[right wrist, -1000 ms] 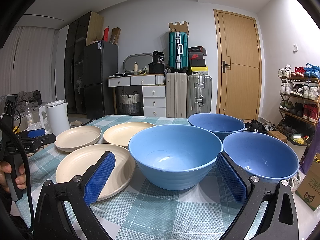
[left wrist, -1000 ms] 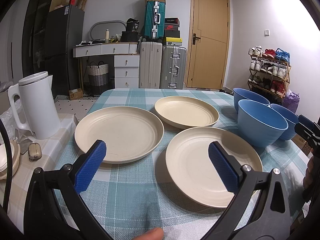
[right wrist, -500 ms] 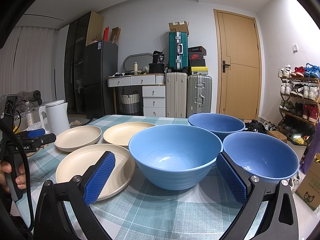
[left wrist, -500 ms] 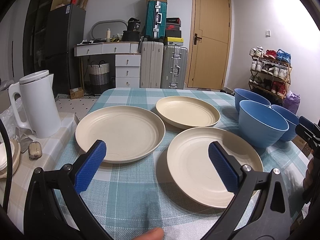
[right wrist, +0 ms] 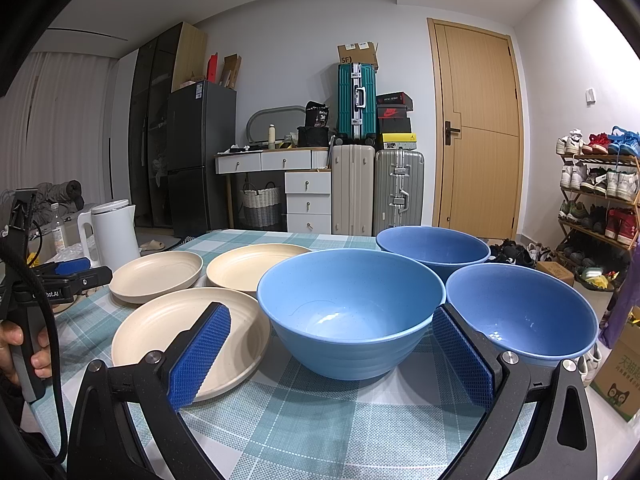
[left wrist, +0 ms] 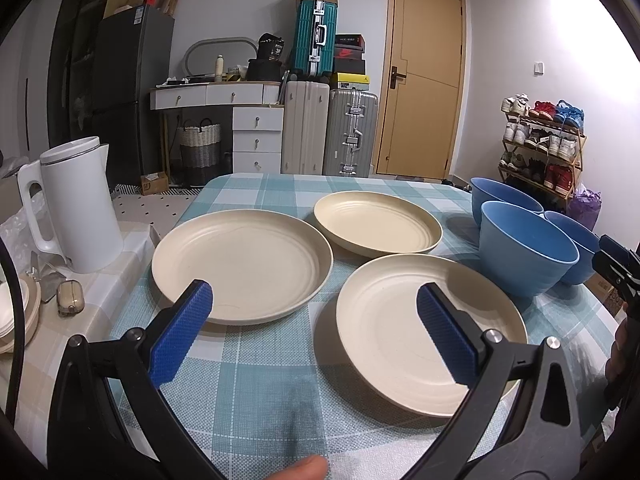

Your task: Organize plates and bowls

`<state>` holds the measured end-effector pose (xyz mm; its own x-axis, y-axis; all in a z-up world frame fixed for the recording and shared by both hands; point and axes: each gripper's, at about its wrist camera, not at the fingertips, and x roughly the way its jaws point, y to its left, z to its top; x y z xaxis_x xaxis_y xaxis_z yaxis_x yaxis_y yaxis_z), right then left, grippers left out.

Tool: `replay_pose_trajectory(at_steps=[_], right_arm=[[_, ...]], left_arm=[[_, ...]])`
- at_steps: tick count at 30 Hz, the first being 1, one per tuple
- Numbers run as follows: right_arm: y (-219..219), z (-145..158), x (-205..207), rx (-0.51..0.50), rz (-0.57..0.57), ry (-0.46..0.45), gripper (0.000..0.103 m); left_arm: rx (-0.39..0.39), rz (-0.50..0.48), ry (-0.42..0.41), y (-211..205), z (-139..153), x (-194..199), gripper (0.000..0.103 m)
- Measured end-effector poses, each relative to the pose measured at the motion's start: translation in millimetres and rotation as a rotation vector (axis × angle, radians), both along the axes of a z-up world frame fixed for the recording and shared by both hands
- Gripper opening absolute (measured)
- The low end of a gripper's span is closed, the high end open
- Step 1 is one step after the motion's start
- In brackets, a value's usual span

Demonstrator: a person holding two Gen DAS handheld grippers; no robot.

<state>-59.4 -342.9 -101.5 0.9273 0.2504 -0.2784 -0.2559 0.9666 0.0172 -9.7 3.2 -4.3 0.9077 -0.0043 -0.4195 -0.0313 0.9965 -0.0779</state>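
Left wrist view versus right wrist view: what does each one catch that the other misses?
Only the left wrist view shows the small beige case beside the white electric kettle, and the open left gripper from behind.

Only the right wrist view looks into the nearest blue plastic bowl, between the open right gripper fingers.

Both show three cream round plates, three blue bowls and the teal checked tablecloth.

"SF" printed on cardboard box atop teal suitcase. "36" on black bag on far desk. Red Nike swoosh on black shoebox. Partial "bot.AI" on left gripper body. Chinese characters on box at right, illegible.
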Motion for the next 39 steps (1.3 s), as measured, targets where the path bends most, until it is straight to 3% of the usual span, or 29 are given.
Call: replay_pose_trajectory(at_steps=[39], right_arm=[[-0.5, 0.0, 0.1, 0.0, -0.001, 0.001, 0.103]], left_arm=[[-0.009, -0.001, 0.006, 4.2, 1.6, 4.1, 0.102]])
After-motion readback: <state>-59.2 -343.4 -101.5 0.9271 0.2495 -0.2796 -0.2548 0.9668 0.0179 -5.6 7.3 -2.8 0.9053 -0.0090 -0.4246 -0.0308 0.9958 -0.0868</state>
